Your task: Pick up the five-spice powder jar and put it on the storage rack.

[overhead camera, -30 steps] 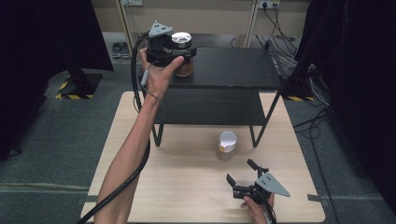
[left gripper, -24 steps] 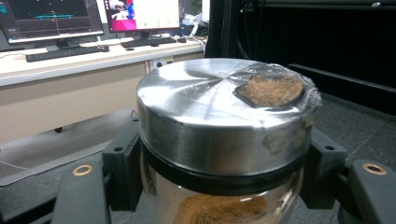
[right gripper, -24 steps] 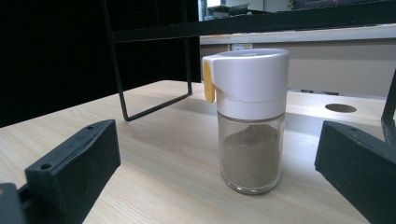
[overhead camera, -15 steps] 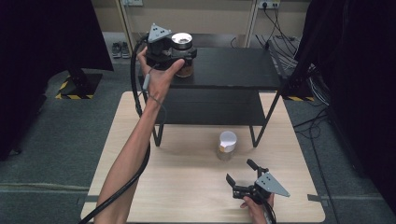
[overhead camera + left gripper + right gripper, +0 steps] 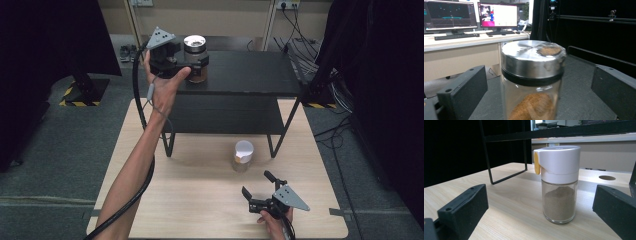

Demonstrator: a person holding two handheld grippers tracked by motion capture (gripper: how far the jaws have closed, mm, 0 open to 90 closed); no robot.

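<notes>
Left gripper view: the left gripper [image 5: 534,100] is straddling a glass jar [image 5: 532,82] with a metal lid [image 5: 531,58], its jaws standing apart on either side with clear gaps, no pad touching glass. The jaws have just been opening around the jar, which is resting on the top of the black shelf [image 5: 260,75] at the far left of the scene. This release is indicating that the jar has been placed and the left gripper [image 5: 197,62] is likely free to withdraw. At the near right, the right gripper [image 5: 257,192] is waiting with its jaws apart, holding nothing. It is facing a white-capped shaker [image 5: 557,182], which is standing upright on the wooden table [image 5: 200,200] just near of the shelf.
</notes>
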